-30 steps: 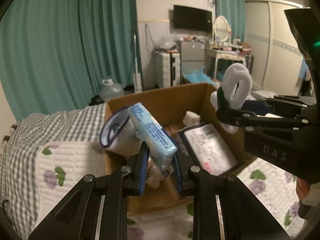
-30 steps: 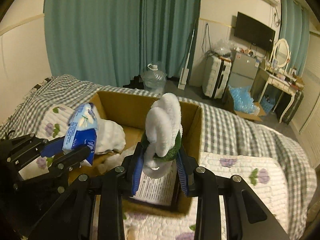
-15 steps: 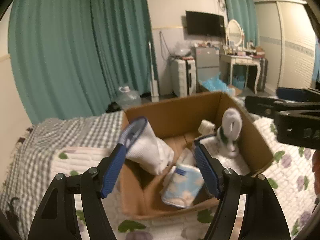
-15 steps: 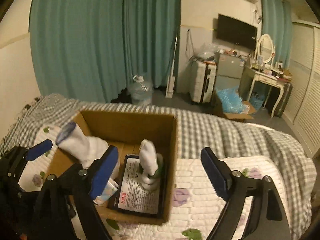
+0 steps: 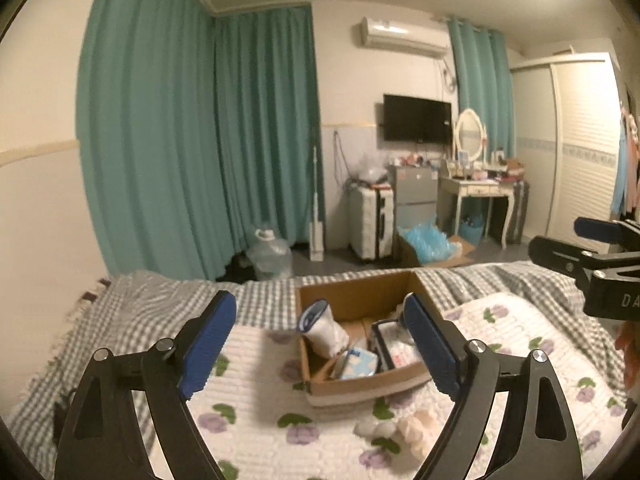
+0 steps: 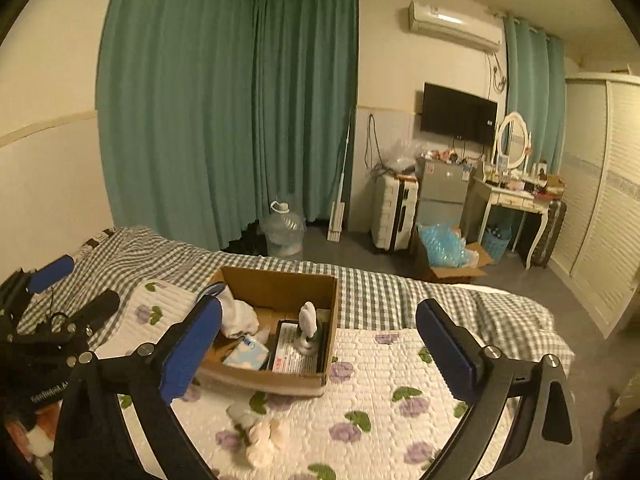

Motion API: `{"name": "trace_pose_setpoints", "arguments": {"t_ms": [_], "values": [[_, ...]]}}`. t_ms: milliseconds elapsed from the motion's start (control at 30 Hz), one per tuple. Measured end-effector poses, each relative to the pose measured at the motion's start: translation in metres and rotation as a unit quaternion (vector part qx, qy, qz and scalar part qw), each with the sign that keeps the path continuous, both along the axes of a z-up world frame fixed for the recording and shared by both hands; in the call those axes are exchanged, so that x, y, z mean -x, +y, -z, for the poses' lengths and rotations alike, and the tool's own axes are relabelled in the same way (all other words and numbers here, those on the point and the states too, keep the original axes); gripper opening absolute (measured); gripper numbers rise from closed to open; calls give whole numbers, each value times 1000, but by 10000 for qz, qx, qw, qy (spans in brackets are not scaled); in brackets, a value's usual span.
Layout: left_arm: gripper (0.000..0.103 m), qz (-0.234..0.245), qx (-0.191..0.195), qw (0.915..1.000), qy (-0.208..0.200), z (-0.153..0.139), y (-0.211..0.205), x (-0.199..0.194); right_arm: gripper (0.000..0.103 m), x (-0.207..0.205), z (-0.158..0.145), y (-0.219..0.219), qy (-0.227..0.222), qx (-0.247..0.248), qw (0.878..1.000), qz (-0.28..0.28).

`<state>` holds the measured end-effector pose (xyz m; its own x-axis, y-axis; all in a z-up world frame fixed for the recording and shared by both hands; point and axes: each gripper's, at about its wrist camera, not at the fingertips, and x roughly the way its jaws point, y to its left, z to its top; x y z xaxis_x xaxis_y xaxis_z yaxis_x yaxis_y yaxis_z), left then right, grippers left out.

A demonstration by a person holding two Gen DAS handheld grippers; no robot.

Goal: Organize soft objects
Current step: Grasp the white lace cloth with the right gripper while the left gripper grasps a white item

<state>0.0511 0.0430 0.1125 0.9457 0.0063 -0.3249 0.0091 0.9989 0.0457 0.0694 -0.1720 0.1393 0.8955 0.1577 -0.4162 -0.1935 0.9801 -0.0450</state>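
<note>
A cardboard box [image 5: 362, 384] [image 6: 276, 284] sits on the quilted bed. In it lie a blue tissue pack [image 5: 358, 362] [image 6: 246, 354], a white cloth with a blue rim [image 5: 320, 326] [image 6: 236, 312], a flat printed package [image 6: 294, 352] and a white plush toy with a green band [image 6: 307, 325], standing upright. My left gripper [image 5: 318, 346] is open and empty, held back above the bed. My right gripper [image 6: 320, 346] is open and empty, also back from the box. Small pale soft objects [image 5: 400, 428] [image 6: 256, 432] lie on the quilt in front of the box.
The bed has a flowered white quilt [image 6: 400, 392] over a grey checked cover [image 5: 160, 304]. Beyond it are teal curtains [image 5: 200, 140], a water jug [image 6: 284, 232], a suitcase [image 6: 394, 216], a dressing table [image 6: 516, 200] and a wardrobe [image 6: 600, 200].
Both grippers opened and let go of the tissue pack and the plush toy, which dropped into the box. Both grippers then pulled back and up, away from the box.
</note>
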Motion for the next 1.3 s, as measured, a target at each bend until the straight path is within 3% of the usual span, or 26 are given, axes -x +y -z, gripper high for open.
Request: {"name": "trace_pose_setpoints", "arguments": {"t_ms": [133, 267, 533, 733, 833, 933, 1000, 1033, 1100, 1167, 1300], "values": [[87, -43, 14, 10000, 16, 4, 5, 24, 101, 32, -2, 6, -55, 117, 9999, -49], [87, -173, 131, 9997, 128, 24, 12, 34, 101, 44, 19, 14, 132, 175, 9997, -148], [87, -225, 295, 9980, 502, 91, 18, 30, 100, 9, 121, 35, 1064, 125, 9939, -276], [87, -252, 473, 9901, 1294, 144, 17, -3, 100, -24, 197, 48, 1493, 493, 9869, -363], [87, -310, 474, 9872, 1488, 157, 15, -18, 98, -42, 219, 49, 1775, 522, 9815, -499], [87, -337, 537, 9853, 1586, 164, 13, -31, 85, -60, 243, 52, 2077, 500, 9748, -649], [87, -380, 634, 9833, 1660, 167, 11, -38, 62, -71, 256, 52, 2278, 456, 9700, -721], [87, -378, 684, 9828, 1672, 168, 12, -41, 56, -77, 261, 51, 2392, 395, 9671, -767], [87, -407, 750, 9820, 1687, 169, 11, -46, 31, -87, 268, 49, 2546, 243, 9624, -917], [87, -406, 728, 9820, 1696, 169, 6, -51, 23, -89, 264, 48, 2487, 220, 9629, -1020], [87, -314, 676, 9822, 1723, 170, -15, -64, 22, -88, 243, 32, 2219, 44, 9704, -953]]}}
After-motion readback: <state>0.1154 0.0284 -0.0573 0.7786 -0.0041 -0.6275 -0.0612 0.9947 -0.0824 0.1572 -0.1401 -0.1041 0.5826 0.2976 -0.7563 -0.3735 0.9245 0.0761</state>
